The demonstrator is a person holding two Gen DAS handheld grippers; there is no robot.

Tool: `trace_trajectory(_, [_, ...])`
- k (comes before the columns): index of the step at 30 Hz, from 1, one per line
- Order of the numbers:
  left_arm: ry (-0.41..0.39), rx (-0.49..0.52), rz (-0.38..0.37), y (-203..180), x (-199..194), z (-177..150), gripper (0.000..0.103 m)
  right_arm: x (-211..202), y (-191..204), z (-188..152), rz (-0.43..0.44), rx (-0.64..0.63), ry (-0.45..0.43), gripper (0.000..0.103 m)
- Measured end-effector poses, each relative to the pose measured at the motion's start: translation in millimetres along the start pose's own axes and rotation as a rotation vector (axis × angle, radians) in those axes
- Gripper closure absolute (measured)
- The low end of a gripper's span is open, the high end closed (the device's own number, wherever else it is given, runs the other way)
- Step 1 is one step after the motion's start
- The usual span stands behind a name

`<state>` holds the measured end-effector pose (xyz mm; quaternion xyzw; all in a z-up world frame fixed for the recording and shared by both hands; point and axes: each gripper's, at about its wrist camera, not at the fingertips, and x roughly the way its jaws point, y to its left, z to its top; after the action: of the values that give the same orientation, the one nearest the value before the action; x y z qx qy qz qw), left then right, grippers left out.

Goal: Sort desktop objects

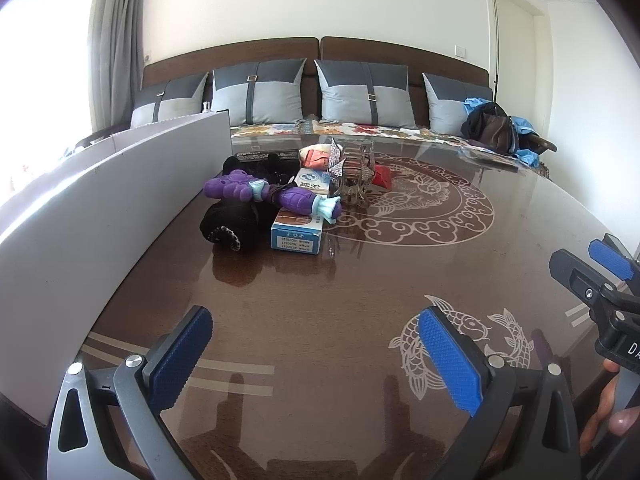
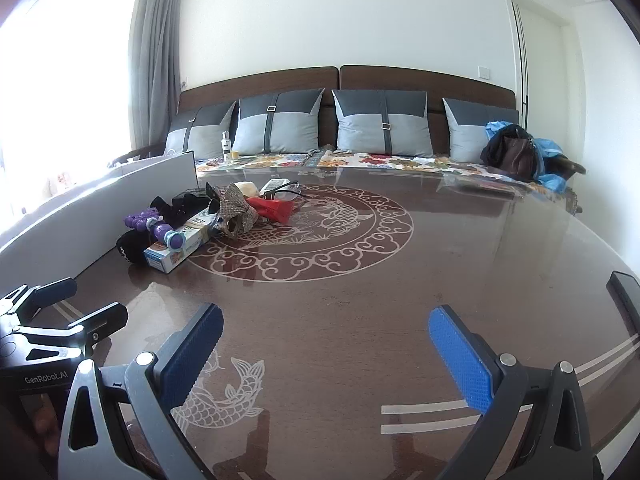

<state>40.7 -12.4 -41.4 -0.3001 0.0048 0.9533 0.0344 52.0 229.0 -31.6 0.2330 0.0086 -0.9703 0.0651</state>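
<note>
A pile of objects lies on the brown glass-topped table (image 1: pixel 320 300): a purple toy (image 1: pixel 276 194) with light-blue ends, a black plush item (image 1: pixel 230 226), a blue-and-white box (image 1: pixel 298 232), a sequined bow (image 1: pixel 352 176) and a red item (image 1: pixel 382 174). The pile also shows in the right wrist view, with the purple toy (image 2: pixel 156 228), box (image 2: pixel 168 258), bow (image 2: pixel 236 210) and red item (image 2: pixel 274 208). My left gripper (image 1: pixel 316 360) is open and empty, well short of the pile. My right gripper (image 2: pixel 326 356) is open and empty, to the right of the left one.
A grey open box wall (image 1: pixel 100 216) runs along the table's left side. Behind the table is a sofa with grey cushions (image 1: pixel 364 96) and bags (image 1: pixel 496 128). The right gripper shows at the right edge of the left wrist view (image 1: pixel 608 280).
</note>
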Motion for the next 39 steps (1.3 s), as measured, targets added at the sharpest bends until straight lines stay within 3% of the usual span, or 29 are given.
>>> trace_trajectory(4, [0.002, -0.005, 0.003, 1, 0, -1, 0.0, 2, 0, 0, 0.025, 0.013, 0.027, 0.0])
trace_trajectory(12, [0.024, -0.004, 0.014, 1, 3, -3, 0.0, 4, 17, -1, -0.049, -0.119, 0.034, 0.0])
trace_trajectory(39, [0.04, -0.015, 0.018, 3, 10, -5, 0.0, 15, 34, -18, 0.006, -0.227, 0.067, 0.0])
